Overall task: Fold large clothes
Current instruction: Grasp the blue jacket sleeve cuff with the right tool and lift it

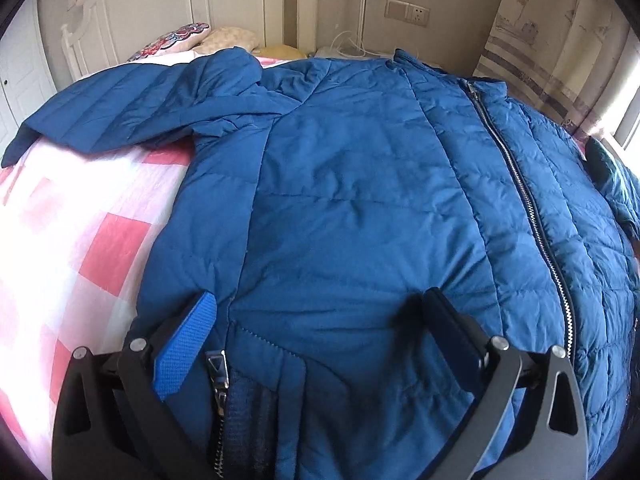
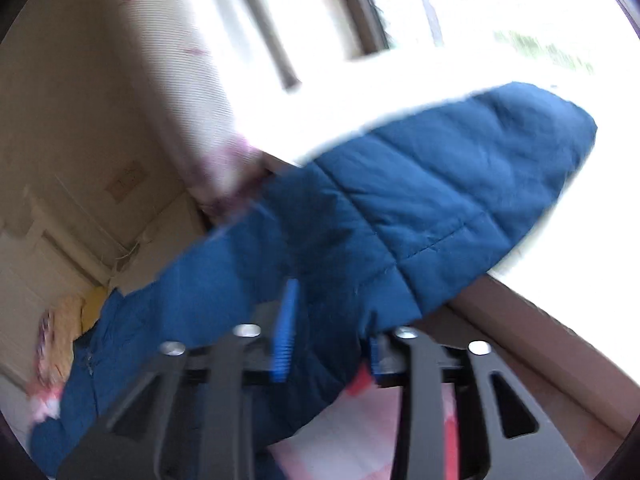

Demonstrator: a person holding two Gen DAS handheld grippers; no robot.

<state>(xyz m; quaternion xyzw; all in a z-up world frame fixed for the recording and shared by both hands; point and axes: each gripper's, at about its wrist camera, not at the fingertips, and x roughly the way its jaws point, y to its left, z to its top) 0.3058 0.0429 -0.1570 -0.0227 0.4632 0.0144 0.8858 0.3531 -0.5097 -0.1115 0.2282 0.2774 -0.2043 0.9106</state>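
Observation:
A blue quilted jacket [image 1: 352,184] lies front up on a bed, its silver zipper [image 1: 520,184] running down the right side. One sleeve [image 1: 120,108] stretches out to the left. My left gripper [image 1: 320,304] hovers over the hem with its jaws wide apart; the blue-padded finger [image 1: 188,344] sits near the jacket's left edge. In the blurred right wrist view, my right gripper [image 2: 328,332] is shut on the other sleeve [image 2: 440,192], whose cuff end is lifted off the bed and sticks up past the pads [image 2: 285,328].
The pink and white checked bedspread [image 1: 80,240] shows left of the jacket. Pillows [image 1: 192,38] and a white headboard [image 1: 140,12] stand at the far end. A bright window [image 2: 480,20] and a curtain [image 2: 192,80] lie beyond the right gripper.

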